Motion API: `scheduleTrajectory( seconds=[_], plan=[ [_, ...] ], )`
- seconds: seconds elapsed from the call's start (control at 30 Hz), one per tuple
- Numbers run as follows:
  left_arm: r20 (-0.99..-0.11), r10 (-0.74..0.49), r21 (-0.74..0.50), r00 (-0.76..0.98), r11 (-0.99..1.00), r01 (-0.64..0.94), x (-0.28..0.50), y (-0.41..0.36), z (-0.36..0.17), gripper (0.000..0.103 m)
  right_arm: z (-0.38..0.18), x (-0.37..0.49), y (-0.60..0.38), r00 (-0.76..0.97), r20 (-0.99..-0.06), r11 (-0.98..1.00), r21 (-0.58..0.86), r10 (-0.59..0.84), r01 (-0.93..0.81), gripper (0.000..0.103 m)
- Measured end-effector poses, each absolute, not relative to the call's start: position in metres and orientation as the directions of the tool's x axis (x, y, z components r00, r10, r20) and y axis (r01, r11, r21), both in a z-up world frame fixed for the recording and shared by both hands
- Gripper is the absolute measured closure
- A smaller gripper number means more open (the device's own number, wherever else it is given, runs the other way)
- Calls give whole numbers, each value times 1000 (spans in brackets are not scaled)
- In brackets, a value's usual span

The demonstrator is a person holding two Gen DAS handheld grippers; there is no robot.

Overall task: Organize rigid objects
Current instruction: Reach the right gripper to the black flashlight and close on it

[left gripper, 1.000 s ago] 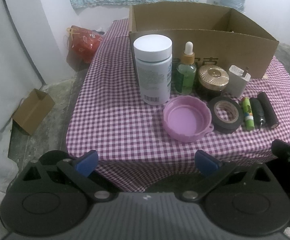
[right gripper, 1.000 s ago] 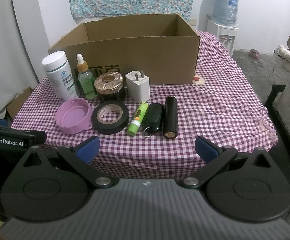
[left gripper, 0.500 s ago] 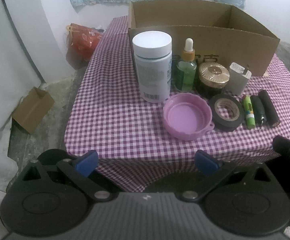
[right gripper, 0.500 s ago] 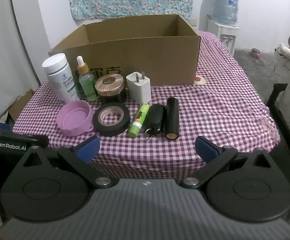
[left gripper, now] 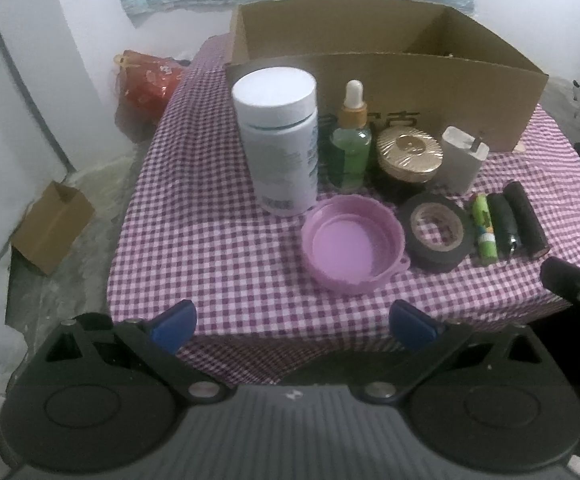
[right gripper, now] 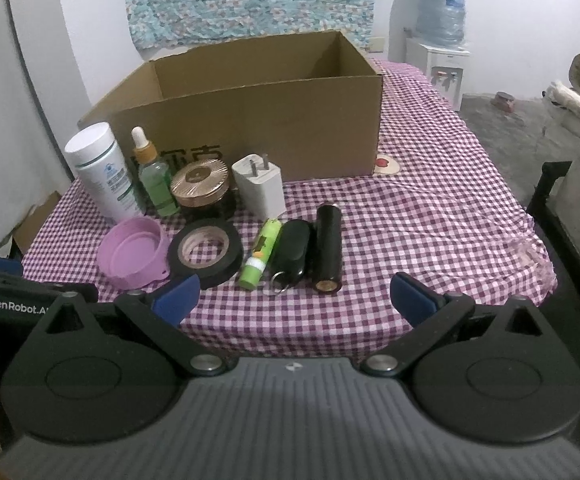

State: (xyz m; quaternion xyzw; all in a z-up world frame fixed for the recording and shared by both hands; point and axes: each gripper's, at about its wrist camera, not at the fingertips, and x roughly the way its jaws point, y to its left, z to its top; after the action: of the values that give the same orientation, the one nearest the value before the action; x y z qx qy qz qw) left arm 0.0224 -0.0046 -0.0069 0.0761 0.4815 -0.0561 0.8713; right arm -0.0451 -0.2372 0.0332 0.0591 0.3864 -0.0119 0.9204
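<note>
Near the bench point(right gripper: 430, 216) edge, both tools, left tool point(left gripper: 292, 320) and right tool point(right gripper: 294, 294), hang wide open, empty, short of the purple lid point(left gripper: 354, 240).

A table point(right gripper: 430, 216) draped in a purple checked cloth is carrying everything. An open cardboard box point(right gripper: 274, 120) is sitting farthest from the right tool. Just ahead of the box's near wall, a white bottle point(right gripper: 100, 174), a green dropper bottle point(right gripper: 155, 184), a gold-lidded jar point(right gripper: 201, 188) and a white charger point(right gripper: 260, 188) are standing in a row. Nearest the tool, a pink lid point(right gripper: 134, 256), a black tape roll point(right gripper: 206, 252), a green tube point(right gripper: 261, 254), a black fob point(right gripper: 292, 254) and a black cylinder point(right gripper: 327, 248) are lying side by side.
</note>
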Motion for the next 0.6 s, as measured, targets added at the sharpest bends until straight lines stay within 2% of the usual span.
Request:
scheduleTrajectory(
  seconds=[0.2, 0.47, 0.6],
  plan=[
    [-819, -112, 36, 563, 969, 245, 22, -17, 3, 0, 35, -40, -253, 720, -694, 991, 108, 14, 84, 1],
    [-747, -284, 16, 601, 896, 443, 22, -57, 14, 0, 38, -28, -290, 755, -652, 980, 188, 71, 69, 1],
    [-718, -386, -9, 580, 837, 546, 25, -77, 15, 1, 32, -16, -303, 743, -660, 971, 232, 112, 60, 4]
  ],
)
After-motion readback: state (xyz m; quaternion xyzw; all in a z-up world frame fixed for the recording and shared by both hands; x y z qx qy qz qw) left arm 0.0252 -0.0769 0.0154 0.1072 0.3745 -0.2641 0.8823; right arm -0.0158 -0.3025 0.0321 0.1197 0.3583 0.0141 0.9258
